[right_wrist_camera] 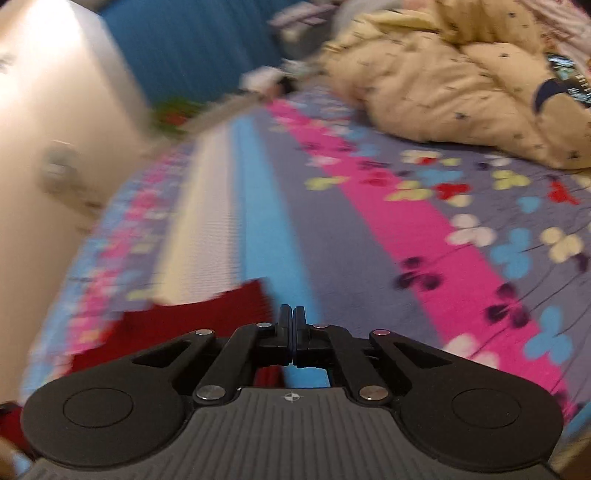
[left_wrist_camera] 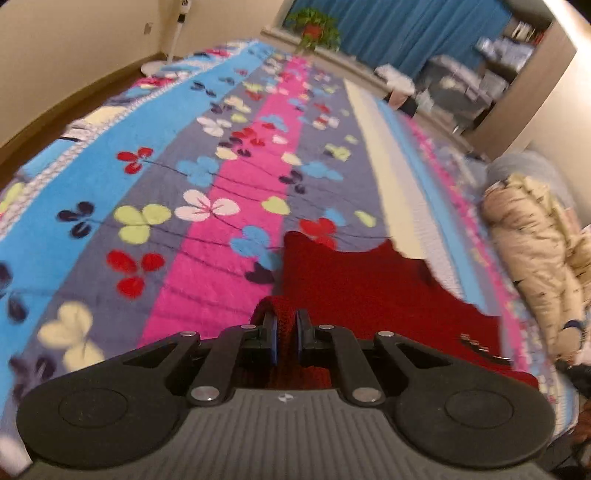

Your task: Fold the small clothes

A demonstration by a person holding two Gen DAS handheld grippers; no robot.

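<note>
The left gripper is clamped on a folded edge of the dark red knitted garment, which spreads to its right over the bed's striped, flower-printed blanket. The right gripper has its jaws pressed together with seemingly nothing between them, though blur hinders certainty; the red knit lies just left of it, a cream patterned quilt bunched well beyond.

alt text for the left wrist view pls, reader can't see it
The left hand-held gripper is shut on a fold of a red knit garment, which trails to the right over a bedspread striped in blue, grey and pink with clover shapes. A cream padded jacket lies at the right edge; blue curtains and a potted plant stand beyond the bed.
</note>
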